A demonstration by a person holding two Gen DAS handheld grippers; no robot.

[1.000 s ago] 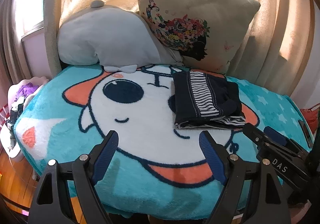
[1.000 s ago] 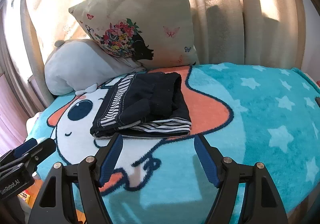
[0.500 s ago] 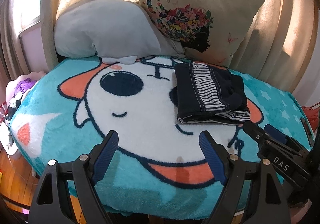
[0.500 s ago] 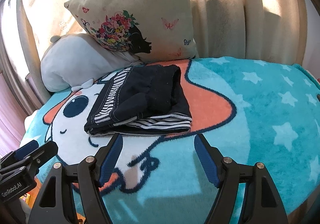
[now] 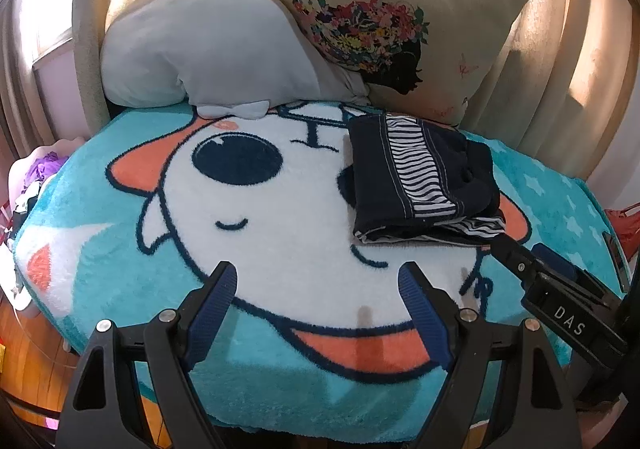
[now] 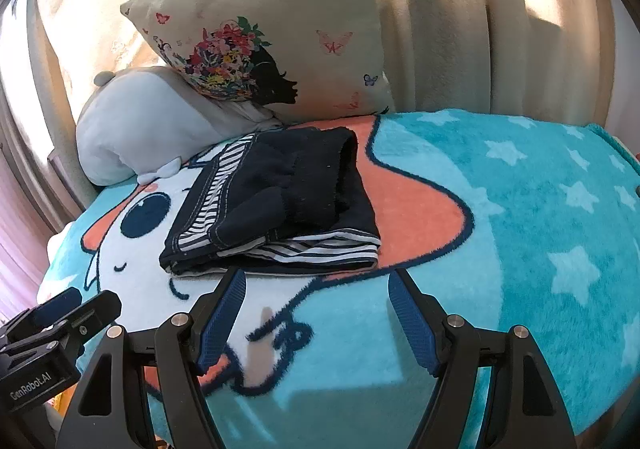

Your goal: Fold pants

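Observation:
Dark navy pants (image 5: 420, 181) with a striped lining lie folded into a compact stack on the teal cartoon blanket (image 5: 280, 233), seen closer in the right wrist view as pants (image 6: 276, 205). My left gripper (image 5: 318, 281) hovers open over the blanket's white patch, to the left of and nearer than the stack, holding nothing. My right gripper (image 6: 316, 287) stands open just in front of the stack's near edge, empty, not touching it. Each gripper shows at the edge of the other's view.
A grey plush cushion (image 5: 208, 49) and a floral pillow (image 5: 392, 17) lean against beige curtains (image 6: 460, 21) behind the pants. The blanket's starred teal area (image 6: 540, 229) lies to the right. Clutter (image 5: 36, 177) and wooden floor sit off the left edge.
Both views have tilted slightly, so the pants and pillows sit a little lower in frame. The stack has not moved, and both grippers stay open.

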